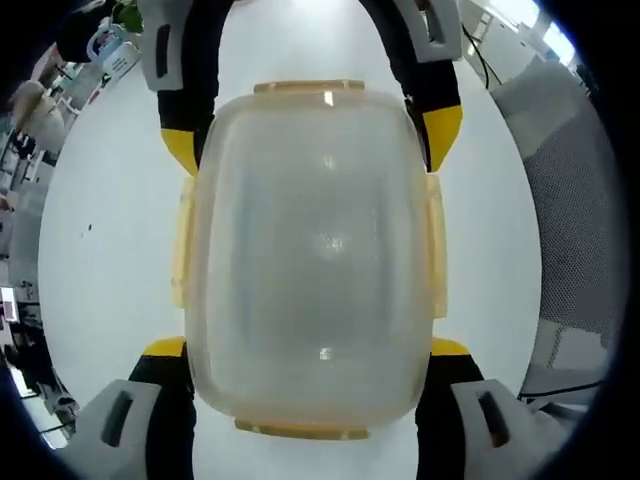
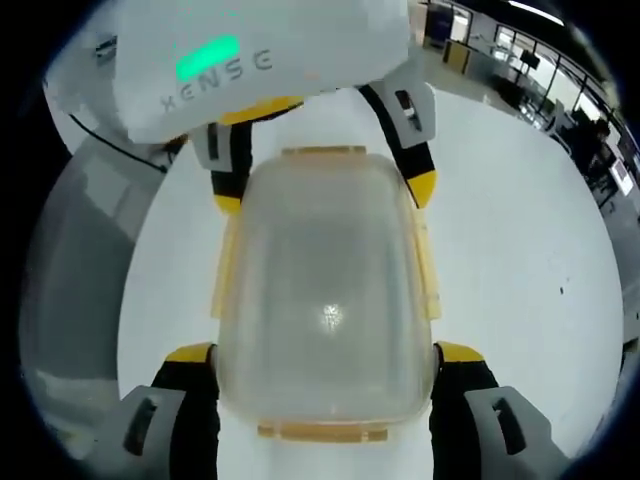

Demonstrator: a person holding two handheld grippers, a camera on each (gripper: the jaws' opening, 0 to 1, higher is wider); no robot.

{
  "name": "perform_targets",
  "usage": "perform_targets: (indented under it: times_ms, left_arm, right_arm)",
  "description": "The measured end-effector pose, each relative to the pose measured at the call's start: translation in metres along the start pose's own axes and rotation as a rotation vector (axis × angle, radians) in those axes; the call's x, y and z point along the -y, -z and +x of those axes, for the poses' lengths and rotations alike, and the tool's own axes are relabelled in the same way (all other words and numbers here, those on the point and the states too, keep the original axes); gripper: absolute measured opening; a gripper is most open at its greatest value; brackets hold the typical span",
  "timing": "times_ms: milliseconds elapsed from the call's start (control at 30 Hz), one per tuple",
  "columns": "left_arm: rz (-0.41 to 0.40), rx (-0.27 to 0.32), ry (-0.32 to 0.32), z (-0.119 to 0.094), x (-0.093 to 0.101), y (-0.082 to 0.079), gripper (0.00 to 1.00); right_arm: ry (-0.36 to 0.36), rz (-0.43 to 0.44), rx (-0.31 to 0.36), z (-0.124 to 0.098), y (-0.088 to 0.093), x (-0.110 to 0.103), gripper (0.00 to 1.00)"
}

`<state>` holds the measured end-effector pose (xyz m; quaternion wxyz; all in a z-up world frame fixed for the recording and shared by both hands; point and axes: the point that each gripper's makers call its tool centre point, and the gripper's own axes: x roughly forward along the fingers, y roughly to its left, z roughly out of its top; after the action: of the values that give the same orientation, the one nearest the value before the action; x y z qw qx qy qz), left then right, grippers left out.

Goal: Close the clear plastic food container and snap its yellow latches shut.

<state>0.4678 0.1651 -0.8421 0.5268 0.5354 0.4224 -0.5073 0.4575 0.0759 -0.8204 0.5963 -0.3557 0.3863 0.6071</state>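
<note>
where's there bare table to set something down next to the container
Bare white table lies along both long sides of the clear container, out to the chair. Both short ends are crowded by the left gripper and right gripper.

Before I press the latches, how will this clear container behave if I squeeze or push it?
The container looks empty, so probably light and quick to slide on the smooth white table. Its thin clear walls may flex when squeezed. The yellow latches look hinged, so likely floppy.
</note>
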Motion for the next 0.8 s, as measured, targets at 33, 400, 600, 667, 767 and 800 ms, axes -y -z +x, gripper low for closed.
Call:
perform_targets:
  times_ms: [33,400,600,667,767,800]
  left_arm:
    - [-0.017,0.019,0.017,0.0,0.003,-0.002,0.97]
    - [-0.103,0.094,0.047,-0.008,0.002,-0.004,0.99]
    - [-0.084,0.079,0.043,-0.007,0.004,-0.001,0.99]
    - [-0.083,0.071,0.04,-0.008,0.004,0.002,0.99]
    - [-0.099,0.071,0.041,-0.009,0.003,0.007,0.99]
    - [-0.11,0.085,0.027,-0.009,0.001,0.007,0.99]
  right_arm:
    - [0.001,-0.007,0.002,0.0,0.0,0.0,0.88]
    - [0.004,-0.002,-0.006,0.0,0.004,0.0,0.95]
    - [0.005,0.0,-0.018,-0.001,0.009,0.0,0.93]
    - [0.005,0.002,-0.022,-0.002,0.012,-0.001,0.93]
    - [0.017,0.023,-0.013,-0.005,0.013,0.001,0.93]
    - [0.026,0.025,-0.013,-0.007,0.014,0.003,0.94]
